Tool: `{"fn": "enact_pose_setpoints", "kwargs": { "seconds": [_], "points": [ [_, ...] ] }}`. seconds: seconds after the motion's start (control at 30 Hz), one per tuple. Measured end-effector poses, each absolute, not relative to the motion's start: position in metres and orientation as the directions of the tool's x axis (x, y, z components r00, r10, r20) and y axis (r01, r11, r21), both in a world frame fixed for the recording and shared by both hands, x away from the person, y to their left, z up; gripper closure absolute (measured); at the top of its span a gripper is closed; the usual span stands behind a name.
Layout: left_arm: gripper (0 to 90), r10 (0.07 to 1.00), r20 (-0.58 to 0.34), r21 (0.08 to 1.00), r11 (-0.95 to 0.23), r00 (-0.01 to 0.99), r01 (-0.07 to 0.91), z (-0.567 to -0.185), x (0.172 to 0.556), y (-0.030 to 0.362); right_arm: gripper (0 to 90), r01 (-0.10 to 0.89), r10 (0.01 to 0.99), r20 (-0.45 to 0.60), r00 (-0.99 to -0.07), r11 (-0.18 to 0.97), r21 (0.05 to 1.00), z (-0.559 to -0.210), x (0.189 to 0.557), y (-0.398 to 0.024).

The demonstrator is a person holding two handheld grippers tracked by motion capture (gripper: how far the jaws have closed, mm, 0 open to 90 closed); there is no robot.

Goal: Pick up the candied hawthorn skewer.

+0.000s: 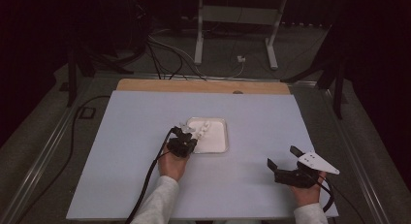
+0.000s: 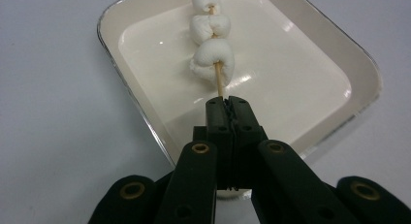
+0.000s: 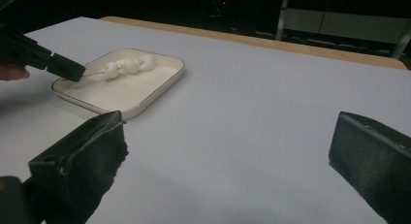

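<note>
A thin wooden skewer point(image 2: 220, 81) carries three white marshmallows point(image 2: 212, 59) point(image 1: 203, 128) point(image 3: 128, 65) and lies low over a white rectangular tray point(image 2: 358, 64) point(image 1: 226, 136) point(image 3: 145, 102) in the middle of the table. My left gripper point(image 2: 228, 105) point(image 1: 188, 133) is shut on the bare near end of the skewer, at the tray's left edge. The same gripper's tip point(image 3: 68, 69) appears at the left of the right gripper view. My right gripper point(image 1: 282, 156) point(image 3: 228, 151) stands open with nothing between its jaws, to the right of the tray and nearer the front edge.
A pale blue-grey sheet point(image 1: 126, 136) covers the table, with a wooden strip point(image 1: 203, 86) along its far edge. Behind the table are dark floor, cables point(image 1: 165, 54) and a white stand point(image 1: 235, 15). The left gripper's cable point(image 1: 148, 180) trails toward the front edge.
</note>
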State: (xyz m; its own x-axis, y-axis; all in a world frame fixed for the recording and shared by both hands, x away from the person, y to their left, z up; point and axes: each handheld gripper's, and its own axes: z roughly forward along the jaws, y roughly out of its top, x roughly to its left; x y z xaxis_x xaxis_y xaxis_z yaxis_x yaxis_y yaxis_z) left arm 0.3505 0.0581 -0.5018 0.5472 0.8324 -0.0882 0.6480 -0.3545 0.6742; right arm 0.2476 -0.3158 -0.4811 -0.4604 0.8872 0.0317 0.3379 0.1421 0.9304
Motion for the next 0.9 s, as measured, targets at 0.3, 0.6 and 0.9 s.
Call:
{"fn": "enact_pose_setpoints", "kwargs": {
  "seconds": [0.3,0.6,0.9],
  "points": [
    [89.5,0.827,-0.105,0.632,-0.373,0.552,0.680,-0.504,0.354,0.062,0.0,0.339,0.887,0.031,-0.461,0.143,0.930,-0.482,0.248,-0.315],
    [89.9,0.828,-0.074,0.596,-0.410,0.556,0.690,-0.503,0.358,0.057,0.0,0.340,0.886,0.031,-0.462,0.145,0.929,-0.482,0.248,-0.315],
    [90.0,0.810,-0.112,0.609,-0.402,0.575,0.684,-0.498,0.357,0.064,0.0,0.341,0.887,0.036,-0.460,0.140,0.929,-0.482,0.248,-0.316]
  ]
}}
